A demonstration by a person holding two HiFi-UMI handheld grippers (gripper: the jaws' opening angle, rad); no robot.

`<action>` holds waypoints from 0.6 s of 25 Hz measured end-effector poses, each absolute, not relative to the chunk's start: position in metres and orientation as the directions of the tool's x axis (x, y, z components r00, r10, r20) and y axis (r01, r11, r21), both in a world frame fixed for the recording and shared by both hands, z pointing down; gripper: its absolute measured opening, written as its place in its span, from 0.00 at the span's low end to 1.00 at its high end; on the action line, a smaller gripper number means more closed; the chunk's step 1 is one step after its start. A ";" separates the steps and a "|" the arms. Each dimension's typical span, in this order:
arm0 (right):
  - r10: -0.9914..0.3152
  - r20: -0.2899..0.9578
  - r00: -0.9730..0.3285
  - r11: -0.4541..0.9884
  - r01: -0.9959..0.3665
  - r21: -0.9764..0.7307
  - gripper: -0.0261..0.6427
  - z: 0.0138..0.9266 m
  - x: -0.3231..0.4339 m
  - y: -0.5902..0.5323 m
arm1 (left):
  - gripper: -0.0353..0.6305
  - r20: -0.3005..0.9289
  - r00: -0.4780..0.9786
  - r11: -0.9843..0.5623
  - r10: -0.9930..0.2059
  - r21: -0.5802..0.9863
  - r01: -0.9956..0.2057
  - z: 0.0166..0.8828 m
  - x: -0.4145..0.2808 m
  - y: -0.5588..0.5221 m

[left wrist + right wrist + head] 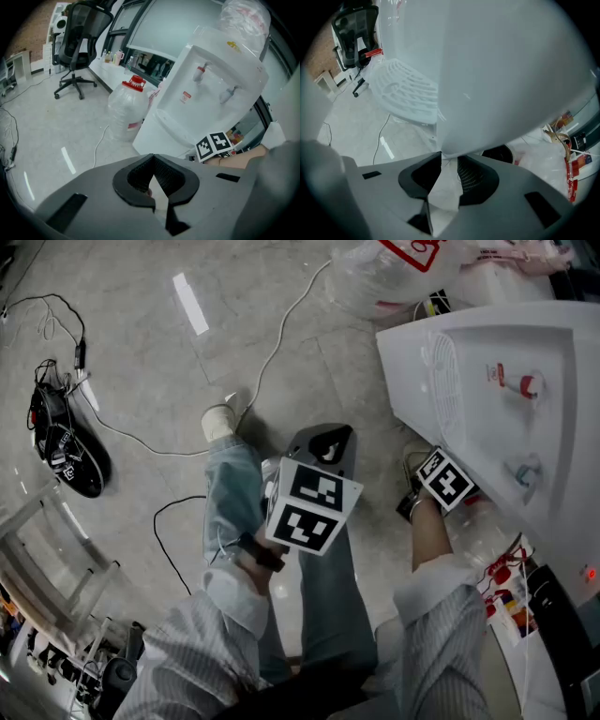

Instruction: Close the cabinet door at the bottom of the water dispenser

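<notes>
Closest, held the left gripper (pixel 328 448) low over a leg in jeans (pixel 232 493), marker cube uppermost. Pressed its 2 jaws together at the tips, as its own view (pixel 152 159) showed, with nothing caught between them.

Just to the right, set the right gripper (pixel 448 486) at the foot of the water dispenser (pixel 506 381), hard by its white body. Had those jaws (pixel 450 157) a little apart, gripping nothing that could be made out. Met, right at the tips, the lower edge of a broad white panel, which by its place under the drip tray (pixel 405 93) looked to be the cabinet door (pixel 511 70). Could not tell whether it stood ajar or shut.

Higher on the dispenser, saw 2 taps, a red tap (pixel 525 383) and a blue tap (pixel 527 470).

Farther off, found a white cable (pixel 272 352) trailing over the grey floor (pixel 150 381), a black object (pixel 64 446) well to the left, and plastic bags (pixel 394 273) at the far edge. Caught too, from the left gripper view, a large clear bottle (pixel 126 110) with a red cap beside the dispenser, and a black office chair (pixel 77 33) beyond it.
</notes>
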State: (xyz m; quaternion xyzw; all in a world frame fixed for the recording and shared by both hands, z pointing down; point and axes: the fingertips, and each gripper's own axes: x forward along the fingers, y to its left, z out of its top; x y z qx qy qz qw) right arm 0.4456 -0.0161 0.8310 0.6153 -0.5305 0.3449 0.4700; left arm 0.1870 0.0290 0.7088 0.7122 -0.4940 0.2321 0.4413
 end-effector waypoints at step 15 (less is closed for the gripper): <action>-0.336 0.933 0.128 -0.031 -0.992 0.124 0.20 0.777 0.407 0.009 | 0.07 0.750 0.426 -0.169 -0.506 0.399 -0.901 0.659 0.177 0.013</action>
